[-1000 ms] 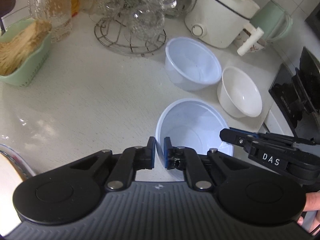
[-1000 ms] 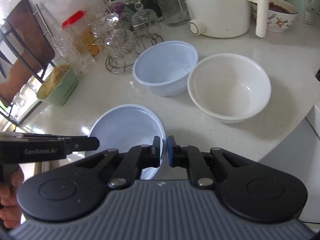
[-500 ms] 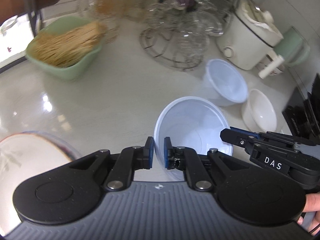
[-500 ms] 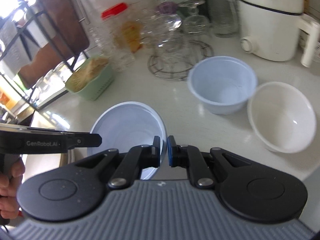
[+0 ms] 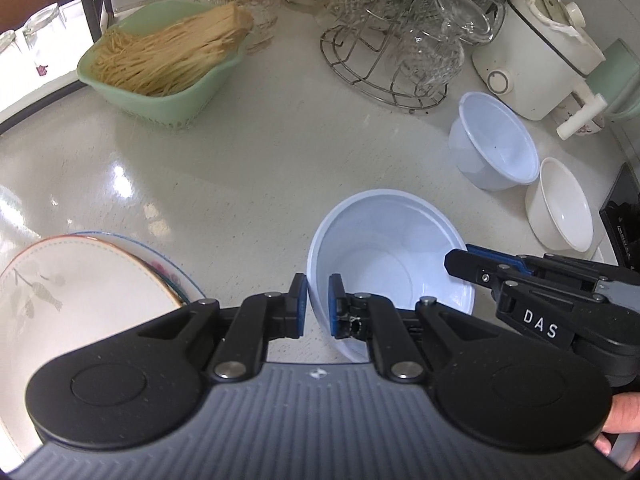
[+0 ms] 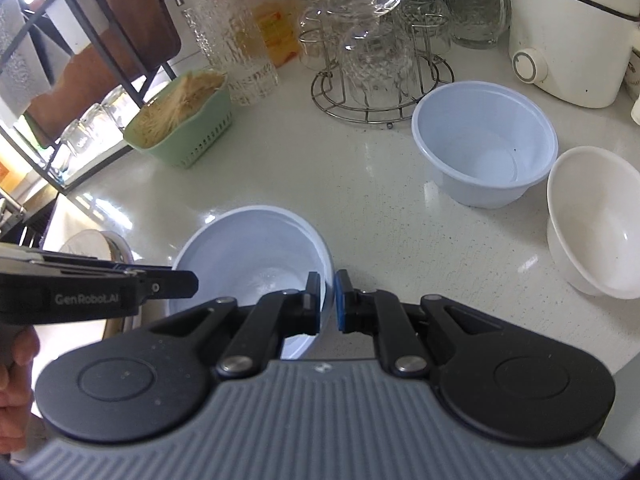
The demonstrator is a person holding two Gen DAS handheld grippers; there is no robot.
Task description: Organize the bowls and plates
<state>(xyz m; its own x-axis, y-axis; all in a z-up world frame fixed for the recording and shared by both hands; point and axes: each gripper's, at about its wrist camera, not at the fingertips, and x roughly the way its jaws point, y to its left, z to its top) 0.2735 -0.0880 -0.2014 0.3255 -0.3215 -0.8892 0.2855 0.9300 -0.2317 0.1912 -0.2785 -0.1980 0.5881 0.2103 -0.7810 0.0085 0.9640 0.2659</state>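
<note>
A pale blue bowl (image 5: 384,264) is held by both grippers over the white counter. My left gripper (image 5: 318,304) is shut on its left rim, and my right gripper (image 6: 327,300) is shut on the opposite rim. Each gripper appears in the other's view: the right gripper (image 5: 460,258) at the bowl's right edge, the left gripper (image 6: 188,282) at the blue bowl (image 6: 256,248). A second blue bowl (image 5: 494,148) (image 6: 484,140) and a white bowl (image 5: 560,208) (image 6: 596,216) stand side by side at the right. A stack of plates (image 5: 80,280) (image 6: 92,244) lies at the lower left.
A green basket of noodles (image 5: 160,64) sits at the back left. A wire rack of upturned glasses (image 5: 400,60) and a white cooker (image 5: 536,60) stand at the back. A dark appliance (image 5: 620,216) borders the counter on the right. A person's fingers show behind each gripper.
Both grippers have carried the blue bowl leftward, away from the other two bowls. The stack of plates has come into view at the lower left.
</note>
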